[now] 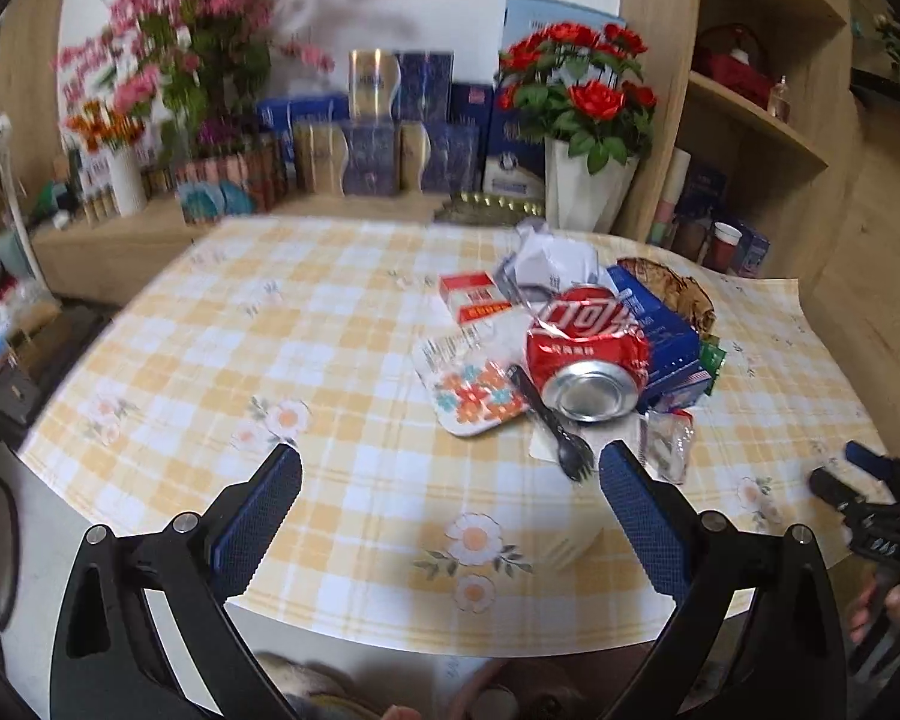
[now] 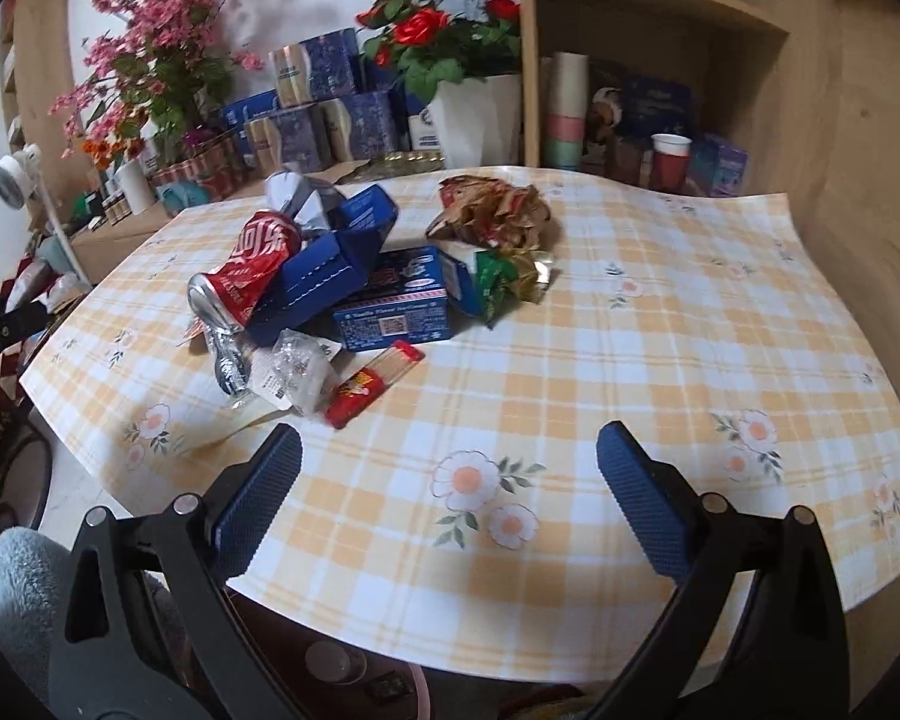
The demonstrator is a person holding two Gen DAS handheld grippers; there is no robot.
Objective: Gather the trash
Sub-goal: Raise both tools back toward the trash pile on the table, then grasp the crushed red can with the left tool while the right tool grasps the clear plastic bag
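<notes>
A heap of trash lies on the yellow checked tablecloth (image 1: 342, 498). It holds a crushed red can (image 1: 588, 354) (image 2: 252, 270), a blue carton (image 1: 666, 330) (image 2: 396, 306), crumpled white paper (image 1: 546, 258), a red-and-white pack (image 1: 474, 297), a floral paper plate (image 1: 468, 390), a black plastic fork (image 1: 552, 426), a clear wrapper (image 2: 300, 369), a red packet (image 2: 369, 384), a brown crumpled bag (image 2: 492, 210) and a green wrapper (image 2: 498, 276). My left gripper (image 1: 450, 468) is open, short of the fork. My right gripper (image 2: 450, 450) is open over bare cloth and also shows at the left wrist view's right edge (image 1: 858, 474).
Behind the table stand blue boxes (image 1: 390, 138), pink flowers (image 1: 210, 36) and red roses in a white pot (image 1: 588, 186). A wooden shelf unit (image 2: 660, 60) with cups rises at the right. A red cup (image 2: 669, 162) sits on its lowest shelf. The table's near edge lies close below both grippers.
</notes>
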